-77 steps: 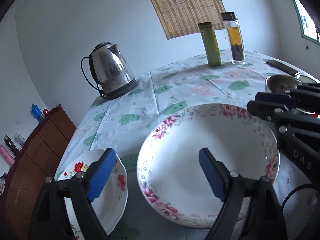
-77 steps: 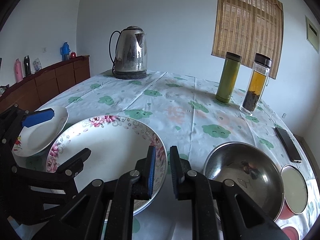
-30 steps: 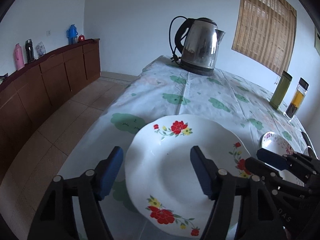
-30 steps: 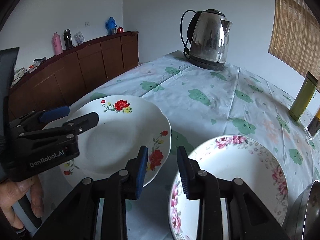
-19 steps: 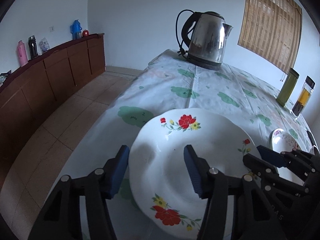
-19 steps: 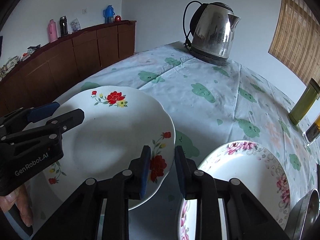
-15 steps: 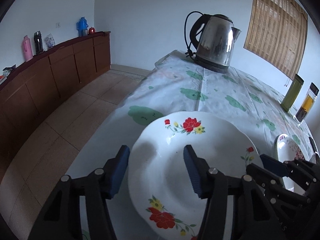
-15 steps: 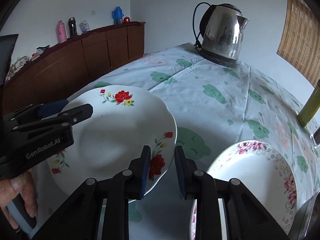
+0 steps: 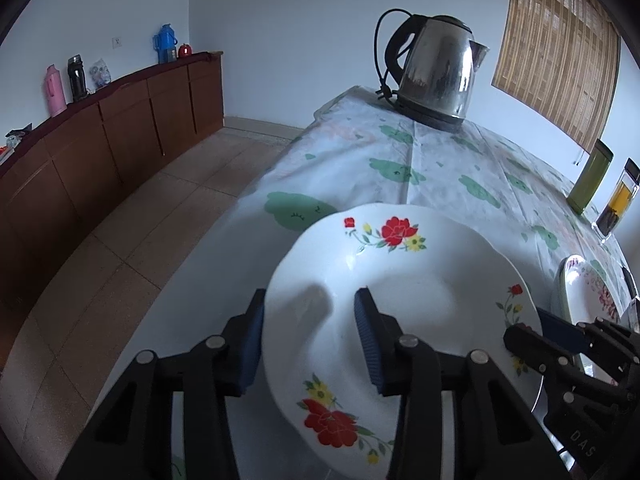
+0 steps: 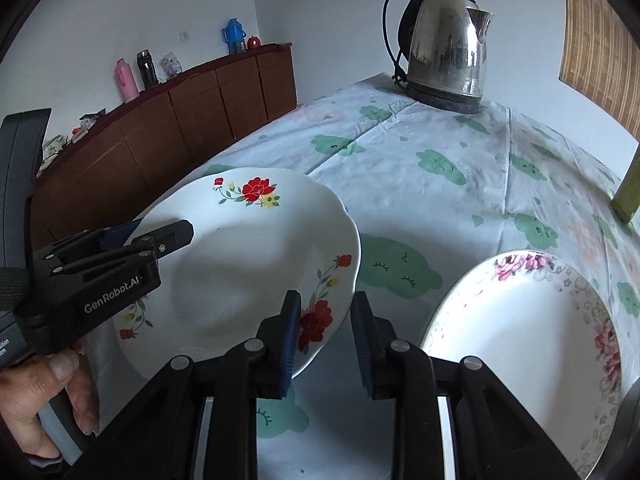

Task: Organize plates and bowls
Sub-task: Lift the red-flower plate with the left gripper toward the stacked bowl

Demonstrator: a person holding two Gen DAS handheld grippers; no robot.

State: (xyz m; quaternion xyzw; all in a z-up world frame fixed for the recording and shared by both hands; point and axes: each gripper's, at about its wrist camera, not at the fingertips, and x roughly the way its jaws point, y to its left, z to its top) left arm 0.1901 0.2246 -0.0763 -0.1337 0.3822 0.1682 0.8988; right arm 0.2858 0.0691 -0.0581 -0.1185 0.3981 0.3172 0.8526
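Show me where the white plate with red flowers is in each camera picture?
Left wrist view: the white plate with red flowers fills the lower middle, its near rim between the left gripper pads.
Right wrist view: the plate sits left of centre, its right rim between the right gripper pads.
Shared landmark: the shiny steel kettle at the table's far end.

I noted the left gripper (image 9: pixel 310 330) pitched downward, its jaws having just been closing, with a plate's rim between the blue pads; whether both pads pressed on it could not be told. The right gripper (image 10: pixel 324 330) was likewise pitched down, jaws narrowly parted, the rim's opposite edge between its pads. The person's hand (image 10: pixel 66 390) gripped the left gripper's handle.
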